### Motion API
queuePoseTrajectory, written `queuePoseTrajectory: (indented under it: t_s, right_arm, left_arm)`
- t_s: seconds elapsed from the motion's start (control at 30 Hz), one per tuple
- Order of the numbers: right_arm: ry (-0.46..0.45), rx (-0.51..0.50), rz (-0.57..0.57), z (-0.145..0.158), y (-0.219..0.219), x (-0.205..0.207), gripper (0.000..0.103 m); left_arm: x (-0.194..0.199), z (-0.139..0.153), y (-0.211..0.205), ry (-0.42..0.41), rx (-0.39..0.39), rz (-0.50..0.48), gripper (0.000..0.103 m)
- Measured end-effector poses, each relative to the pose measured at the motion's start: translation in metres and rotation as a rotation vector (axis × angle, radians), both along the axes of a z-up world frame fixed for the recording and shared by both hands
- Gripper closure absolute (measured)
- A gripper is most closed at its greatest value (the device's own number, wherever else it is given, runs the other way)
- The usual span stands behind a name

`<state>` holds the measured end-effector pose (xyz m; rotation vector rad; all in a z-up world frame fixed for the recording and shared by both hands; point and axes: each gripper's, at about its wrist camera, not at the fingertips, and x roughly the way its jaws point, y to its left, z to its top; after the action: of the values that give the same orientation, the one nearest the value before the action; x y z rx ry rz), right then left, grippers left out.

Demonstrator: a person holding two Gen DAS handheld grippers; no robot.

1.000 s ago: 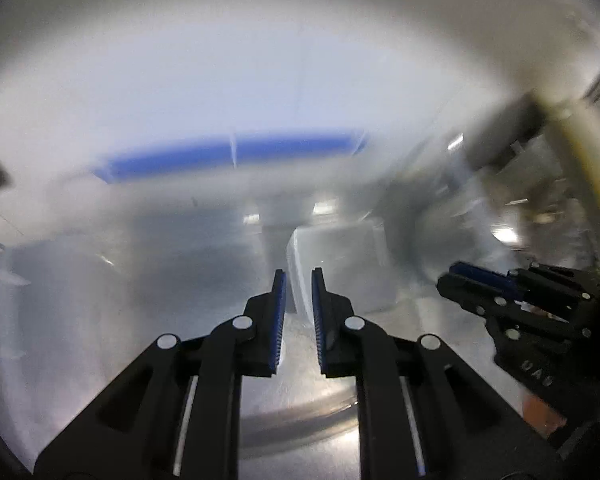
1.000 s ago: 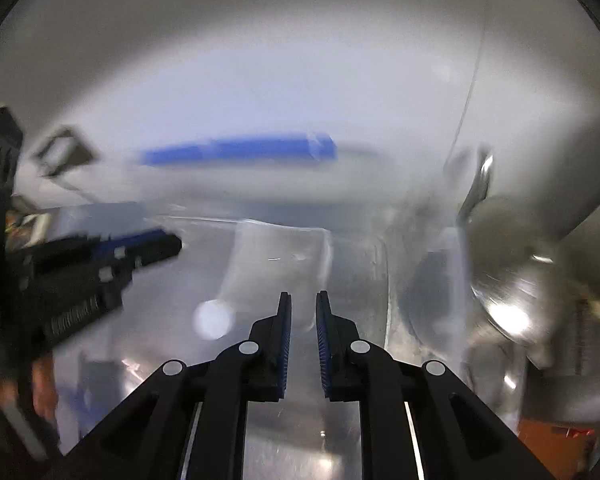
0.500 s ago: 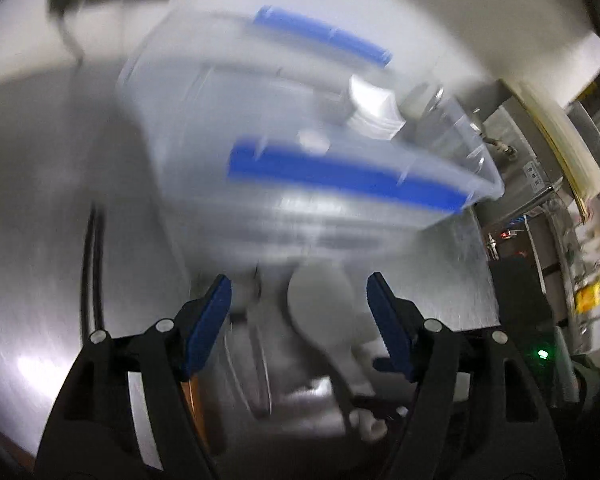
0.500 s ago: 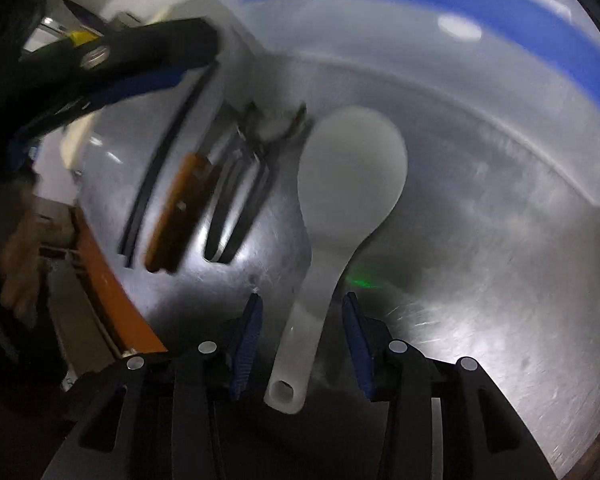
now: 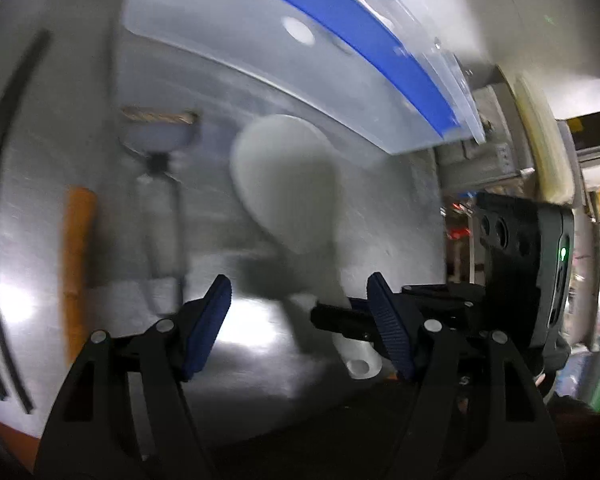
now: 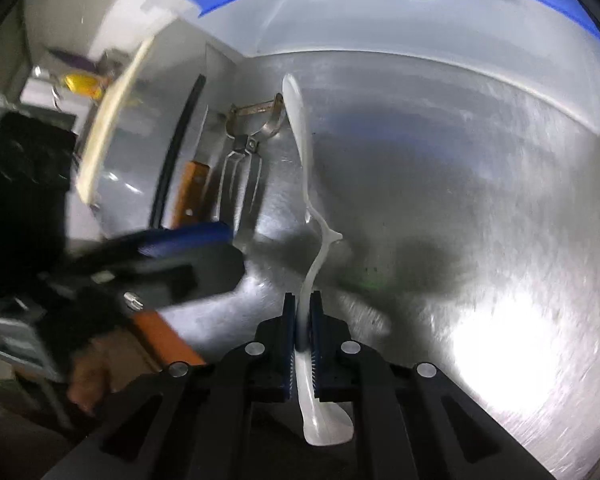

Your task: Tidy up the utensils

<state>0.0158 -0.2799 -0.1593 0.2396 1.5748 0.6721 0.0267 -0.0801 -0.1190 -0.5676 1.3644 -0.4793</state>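
Stainless steel counter (image 6: 480,208) under both cameras, scuffed and throwing a hard glare, with a clear bin with blue rim (image 6: 380,20) at its back edge. My right gripper (image 6: 302,344) has just been closing, and now its pads pinch the handle of the white rice paddle (image 6: 306,184), which I see edge-on, its head reaching toward the bin. From the left wrist the paddle (image 5: 288,184) shows its broad face. My left gripper (image 5: 298,320) hangs with its fingers spread wide and nothing touching the pads. To lift well, I'd say raise it straight off the steel, keep the grip square on the thin handle so it can't swivel, and clear the bin rim before tipping it in. Beside the paddle lie a peeler (image 6: 246,148), a wooden-handled knife (image 6: 190,192) and black chopsticks (image 6: 176,152), untouched. Shelving clutter beyond the counter is too blurred to read.
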Motion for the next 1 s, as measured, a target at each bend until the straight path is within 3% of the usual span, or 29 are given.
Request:
queuePoseTrajectory:
  t_s: [0.17, 0.27, 0.3, 0.37, 0.43, 0.53, 0.73, 0.87, 0.9, 1.0]
  right_arm:
    - [0.066, 0.117, -0.065, -0.002, -0.015, -0.012, 0.095]
    - [0.069, 0.176, -0.093, 0.012, -0.036, -0.019, 0.095]
    - [0.066, 0.186, -0.096, 0.016, -0.04, -0.02, 0.095]
    - [0.057, 0.203, -0.1, 0.018, -0.044, -0.022, 0.095]
    - [0.045, 0.2, -0.098, 0.022, -0.045, -0.024, 0.095]
    - [0.007, 0.203, -0.085, 0.035, -0.045, -0.025, 0.095]
    - [-0.165, 0.25, -0.022, 0.11, -0.044, -0.004, 0.095]
    - [-0.379, 0.213, -0.018, 0.172, -0.048, 0.056, 0.095]
    - [-0.397, 0.209, -0.027, 0.178, -0.048, 0.071, 0.095]
    - [-0.413, 0.179, -0.094, 0.185, -0.048, 0.134, 0.095]
  left_arm:
    - [0.005, -0.002, -0.02, 0.018, -0.047, -0.013, 0.037]
    - [0.007, -0.005, -0.022, 0.055, -0.054, -0.017, 0.039]
    - [0.007, -0.008, -0.026, 0.075, -0.066, -0.02, 0.043]
    - [0.007, -0.012, -0.029, 0.106, -0.09, -0.017, 0.072]
    - [0.008, -0.013, -0.032, 0.118, -0.122, 0.001, 0.075]
    - [0.006, 0.005, -0.038, 0.053, -0.115, 0.0, 0.079]
    - [0.021, 0.092, -0.047, -0.19, -0.097, -0.086, 0.08]
    - [0.084, 0.156, -0.049, -0.36, -0.044, -0.135, 0.08]
    - [0.103, 0.166, -0.051, -0.385, -0.02, -0.149, 0.08]
    - [0.176, 0.174, -0.056, -0.342, 0.006, -0.187, 0.08]
